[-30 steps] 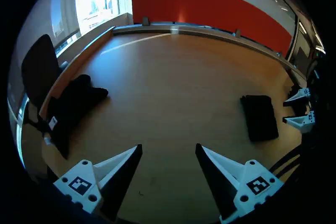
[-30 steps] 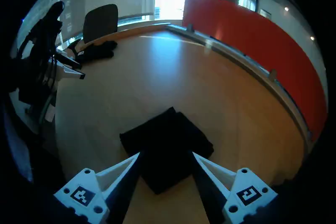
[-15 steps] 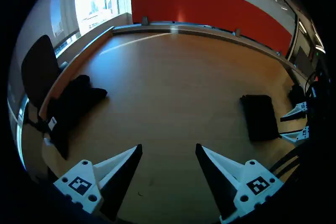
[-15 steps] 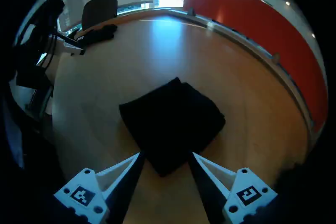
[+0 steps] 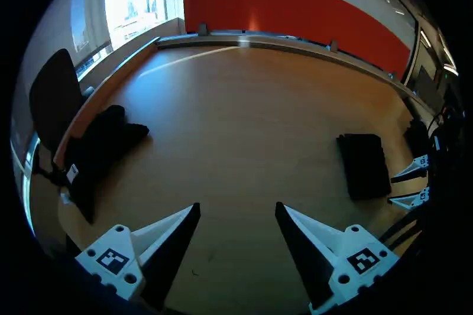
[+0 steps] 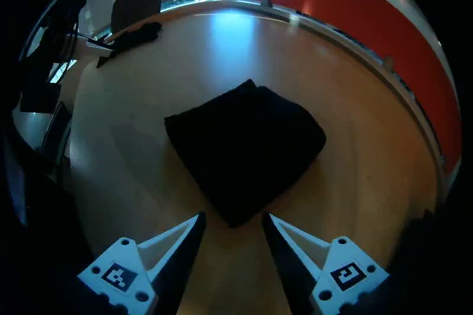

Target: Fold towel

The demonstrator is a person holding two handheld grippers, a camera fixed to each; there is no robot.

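Towel (image 6: pixel 245 149), black and folded into a thick pad, lies flat on the wooden counter (image 6: pixel 148 108) right in front of my right gripper (image 6: pixel 234 216). That gripper's fingers stand apart with nothing held. The towel's near corner points into the gap between their tips, and I cannot tell whether it touches them.

My left gripper (image 5: pixel 236 205) hangs over bare wood well away from the towel, its fingers spread wide and empty. In the left gripper view the towel (image 5: pixel 363 164) shows as a dark rectangle far off to the right, with my right gripper (image 5: pixel 403 185) just beside its edge.

A loose dark heap of cloth (image 5: pixel 103 143) sits near the counter's far left rim, next to a chair (image 5: pixel 50 96). A red partition (image 5: pixel 295 10) runs along the counter's back edge.
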